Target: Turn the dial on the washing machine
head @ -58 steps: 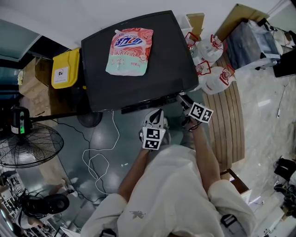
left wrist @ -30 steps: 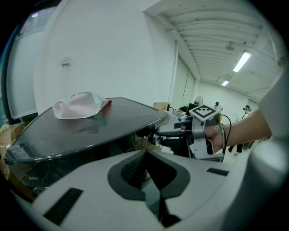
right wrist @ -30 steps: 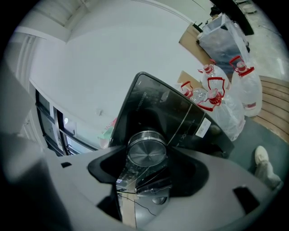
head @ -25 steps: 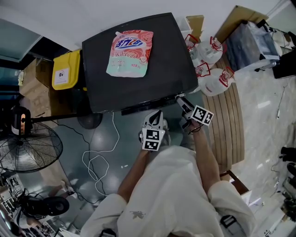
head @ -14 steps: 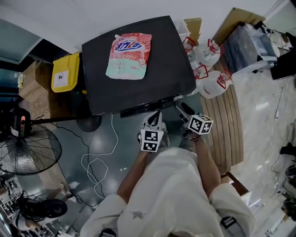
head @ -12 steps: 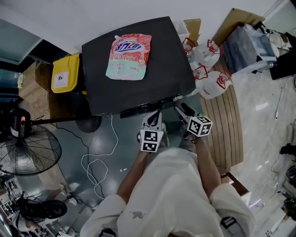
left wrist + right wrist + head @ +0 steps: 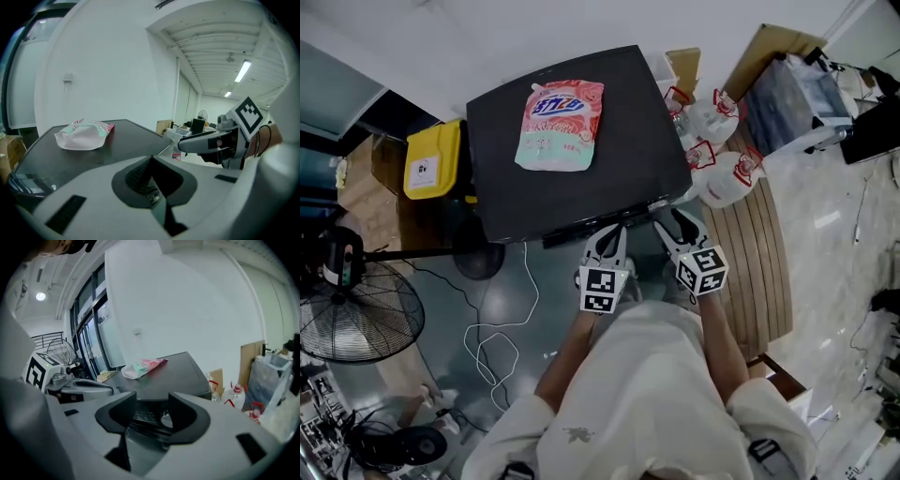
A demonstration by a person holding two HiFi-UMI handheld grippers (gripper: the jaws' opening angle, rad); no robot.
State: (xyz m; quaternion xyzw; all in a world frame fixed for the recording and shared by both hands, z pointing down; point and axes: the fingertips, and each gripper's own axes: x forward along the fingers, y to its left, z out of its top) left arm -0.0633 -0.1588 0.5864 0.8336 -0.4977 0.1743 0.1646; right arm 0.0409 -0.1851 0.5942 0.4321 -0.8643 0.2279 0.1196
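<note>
The right hand-held gripper [image 7: 152, 401] has just been closing its jaws, yet they stand partly apart and grip nothing. The silver dial [image 7: 166, 419] shows through the gap, straight ahead and a little toward the right jaw, on the washing machine's [image 7: 581, 187] front panel just under its top's front edge. The dial's axis seems to point out of that panel toward this gripper. The left hand-held gripper [image 7: 151, 161], clenched on nothing, hangs before the same edge, apparently farther from the dial.
</note>
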